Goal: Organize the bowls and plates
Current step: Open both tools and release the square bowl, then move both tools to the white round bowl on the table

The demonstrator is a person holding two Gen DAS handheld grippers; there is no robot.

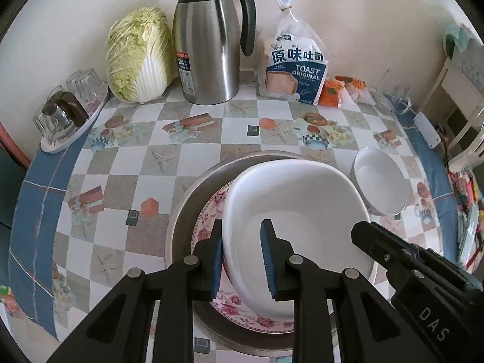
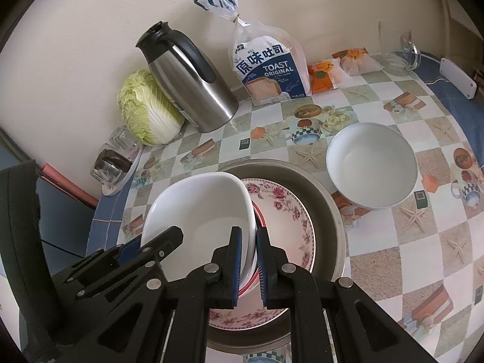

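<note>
Black left gripper [image 1: 242, 236], blue-padded, straddles the near-left rim of a white rounded-square ceramic dish [image 1: 298, 211]: left pad against the outer wall, right pad inside and apart from it, so a loose, narrow hold. Dish sits tilted on a pink-flowered round plate [image 1: 208, 220] inside a round steel basin [image 1: 187, 208]. Right gripper [image 1: 390, 251] comes in at the dish's right rim. Checked tablecloth [image 1: 121, 181] lies bare left of the basin up to its blue border. Along the back wall: napa cabbage [image 1: 140, 56], steel jug with black handle [image 1: 208, 45], bag of toast [image 1: 295, 66]. White round bowl [image 1: 379, 181] stands just right of the basin.

Right wrist view: right gripper [image 2: 248, 242] pinched nearly closed on the dish's [image 2: 199, 205] right wall, pads on either side of the rim. Left gripper [image 2: 148, 248] sits at the dish's left edge. Flowered plate [image 2: 287, 208] shows right of the dish inside the basin [image 2: 326, 199]. Round bowl [image 2: 372, 166] stands apart beyond the basin's right rim, open cloth [image 2: 393, 257] on its near side. Tray of upturned glasses [image 2: 116, 163] sits at the table's left edge.
</note>
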